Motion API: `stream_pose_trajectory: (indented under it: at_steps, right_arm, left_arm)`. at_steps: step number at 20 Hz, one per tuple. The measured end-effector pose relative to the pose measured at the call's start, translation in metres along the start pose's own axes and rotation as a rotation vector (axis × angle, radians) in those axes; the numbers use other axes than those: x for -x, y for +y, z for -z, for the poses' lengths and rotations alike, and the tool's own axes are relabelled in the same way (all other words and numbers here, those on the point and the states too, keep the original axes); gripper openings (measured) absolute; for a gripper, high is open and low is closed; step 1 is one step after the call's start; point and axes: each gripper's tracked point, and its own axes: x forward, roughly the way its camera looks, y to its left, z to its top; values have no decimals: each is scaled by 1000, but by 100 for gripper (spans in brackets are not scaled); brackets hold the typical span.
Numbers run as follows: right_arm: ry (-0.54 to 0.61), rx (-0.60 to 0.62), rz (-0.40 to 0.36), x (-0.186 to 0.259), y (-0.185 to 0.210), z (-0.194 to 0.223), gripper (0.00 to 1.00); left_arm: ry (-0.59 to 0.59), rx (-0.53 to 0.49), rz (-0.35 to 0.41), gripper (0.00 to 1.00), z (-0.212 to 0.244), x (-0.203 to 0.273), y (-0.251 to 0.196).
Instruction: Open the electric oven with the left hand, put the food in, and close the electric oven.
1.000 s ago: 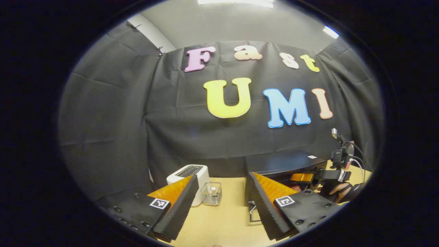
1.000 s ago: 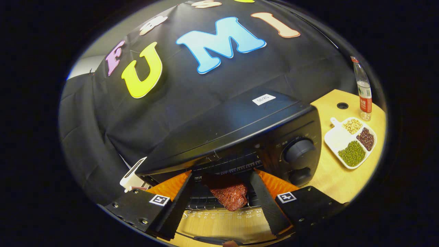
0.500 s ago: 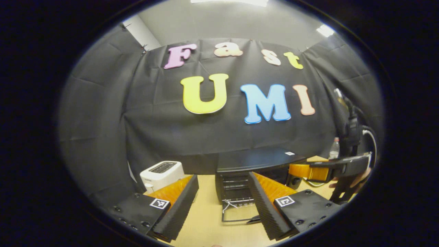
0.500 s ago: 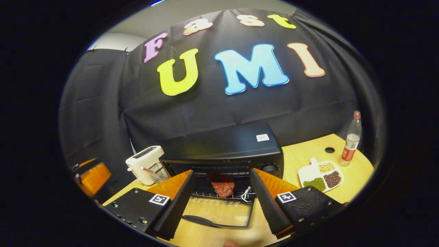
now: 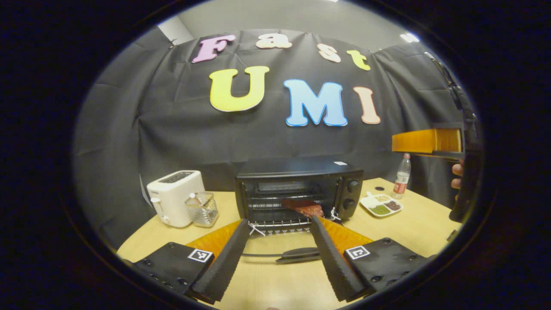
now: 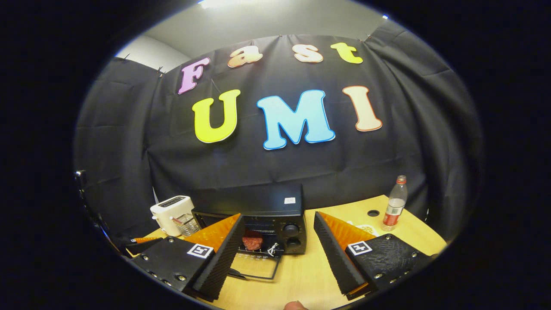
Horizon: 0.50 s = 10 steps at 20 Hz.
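The black electric oven (image 5: 297,183) stands mid-table with its door (image 5: 298,255) folded down flat toward me. A red slab of food (image 5: 304,208) lies on the wire rack inside. My left gripper (image 5: 280,220) is open and holds nothing; it faces the oven just in front of the lowered door. The right gripper (image 5: 427,141) hangs high at the right, held by a hand (image 5: 457,174). In the right gripper view the oven (image 6: 275,215) and the food (image 6: 252,242) sit farther off, and my right gripper (image 6: 278,215) is open and holds nothing.
A white toaster (image 5: 174,196) and a glass container (image 5: 202,209) stand left of the oven. Right of it are a white divided dish of beans (image 5: 382,206) and a plastic bottle (image 5: 401,175). Bare wooden tabletop (image 5: 413,224) lies in front right.
The right gripper drew back from the oven and rose, leaving the food on the rack. The left gripper swung round from the toaster side and now faces the open oven.
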Motion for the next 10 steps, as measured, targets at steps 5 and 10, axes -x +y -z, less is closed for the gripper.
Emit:
stream_pose_trajectory:
  at_steps: [5,10]
  right_arm:
    - [30,-10,81,22,-26,9,98]
    - [28,3,139,35,-43,4,98]
  left_arm:
    - [136,-14,48,96,57,-17,-23]
    - [302,18,86,97,113,-39,-42]
